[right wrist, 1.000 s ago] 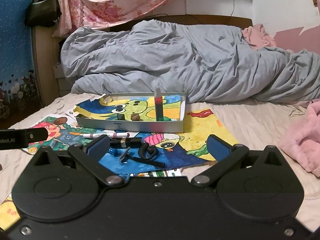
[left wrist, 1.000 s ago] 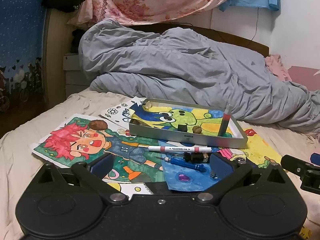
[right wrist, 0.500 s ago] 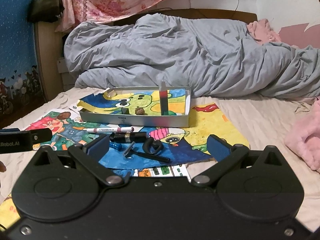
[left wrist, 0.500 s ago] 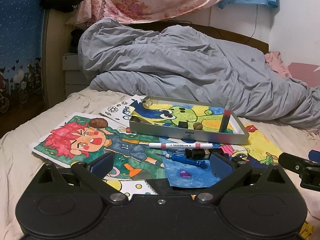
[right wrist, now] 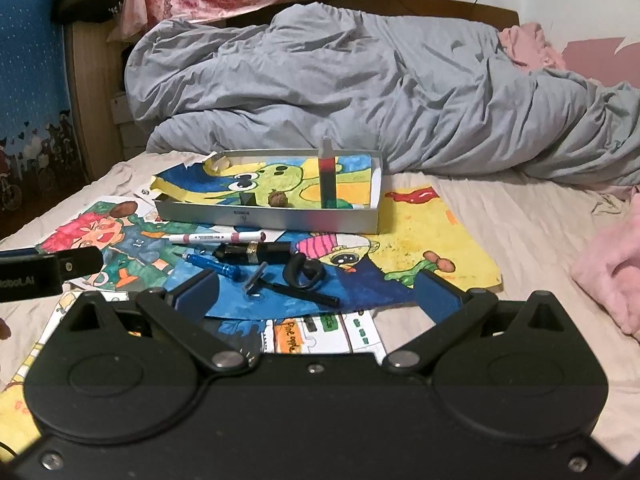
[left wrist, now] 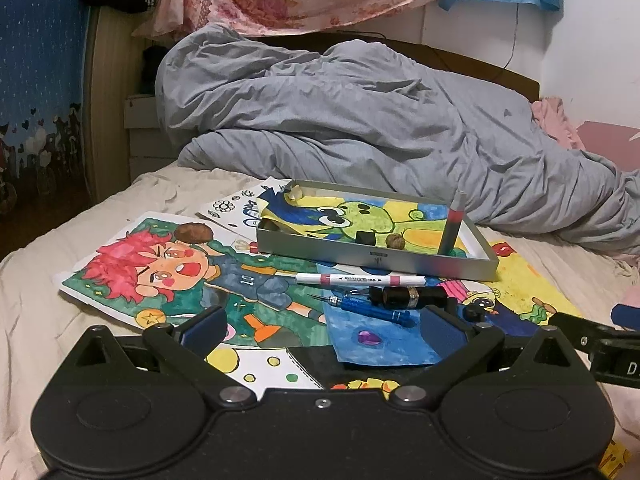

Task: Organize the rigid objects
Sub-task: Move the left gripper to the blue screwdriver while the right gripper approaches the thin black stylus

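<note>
Both your grippers are spread wide with nothing between the fingers. Your left gripper (left wrist: 322,326) hovers low over the drawings (left wrist: 168,276) on the bed (left wrist: 40,280), and your right gripper (right wrist: 318,290) sits just above the blue sheet in front of the black earhook (right wrist: 302,274).

The loose stuff lies in a little cluster just short of the tin tray (left wrist: 376,258): white marker (left wrist: 360,279) nearest the tray wall, then the black tube (left wrist: 412,297) and blue screwdriver (left wrist: 370,308) side by side. A small metal piece (right wrist: 255,278) lies beside the earhook.

Inside the tray a grey-and-red marker (left wrist: 452,226) leans on the right wall, with a walnut (left wrist: 396,241) and a black cube (left wrist: 365,237) by the front wall. Another brown nut (left wrist: 193,233) sits on the red-haired drawing, well left.

Open bed to your right; the grey duvet (right wrist: 360,80) crowds the tray's far edge.
</note>
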A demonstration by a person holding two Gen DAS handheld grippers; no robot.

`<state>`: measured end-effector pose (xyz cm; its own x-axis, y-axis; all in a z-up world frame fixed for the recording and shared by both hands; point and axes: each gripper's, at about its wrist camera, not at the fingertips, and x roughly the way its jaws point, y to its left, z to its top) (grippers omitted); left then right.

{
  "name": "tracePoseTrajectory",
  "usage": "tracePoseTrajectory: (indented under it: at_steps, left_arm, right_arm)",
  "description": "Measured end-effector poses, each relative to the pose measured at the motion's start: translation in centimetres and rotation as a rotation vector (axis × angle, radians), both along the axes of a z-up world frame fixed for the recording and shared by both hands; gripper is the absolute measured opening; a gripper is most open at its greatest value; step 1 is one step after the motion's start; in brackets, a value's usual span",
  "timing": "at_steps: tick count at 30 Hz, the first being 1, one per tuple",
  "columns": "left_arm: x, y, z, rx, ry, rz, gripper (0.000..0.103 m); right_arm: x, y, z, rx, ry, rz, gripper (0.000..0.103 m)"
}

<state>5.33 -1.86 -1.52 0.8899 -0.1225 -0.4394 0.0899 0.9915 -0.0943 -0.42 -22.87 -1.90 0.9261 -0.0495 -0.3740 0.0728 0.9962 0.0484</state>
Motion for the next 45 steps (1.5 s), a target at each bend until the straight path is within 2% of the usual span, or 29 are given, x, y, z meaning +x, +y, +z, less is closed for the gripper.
tracePoseTrajectory:
  at_steps: [16, 24, 31, 38, 42, 45]
  left_arm:
    - [1.3, -0.5, -1.2, 0.007, 0.018, 0.0, 0.102]
    - [2.2, -0.5, -2.0, -0.004, 0.052, -0.019, 0.102]
    - [5.3, -0.5, -2.7, 0.004, 0.109, -0.081, 0.102]
    - [8.7, -1.0, -2.6, -0.132, 0.171, -0.097, 0.102]
    - [11.3, -2.1, -3.0, -0.187, 0.234, -0.104, 0.101]
    - [13.3, -2.8, -3.6, -0.219, 0.292, -0.105, 0.096]
  right_arm:
    - [2.2, -0.4, -0.4, -0.017, 0.052, 0.003, 0.103]
    - [4.4, 0.4, -1.1, -0.126, 0.111, 0.052, 0.102]
    - [7.2, 1.4, -1.9, -0.189, 0.154, 0.14, 0.102]
    - [10.9, 0.9, -2.5, -0.217, 0.161, 0.209, 0.102]
    - [12.7, -0.5, -3.2, -0.168, 0.2, 0.239, 0.102]
    - [13.3, -1.1, -3.8, -0.132, 0.226, 0.268, 0.102]
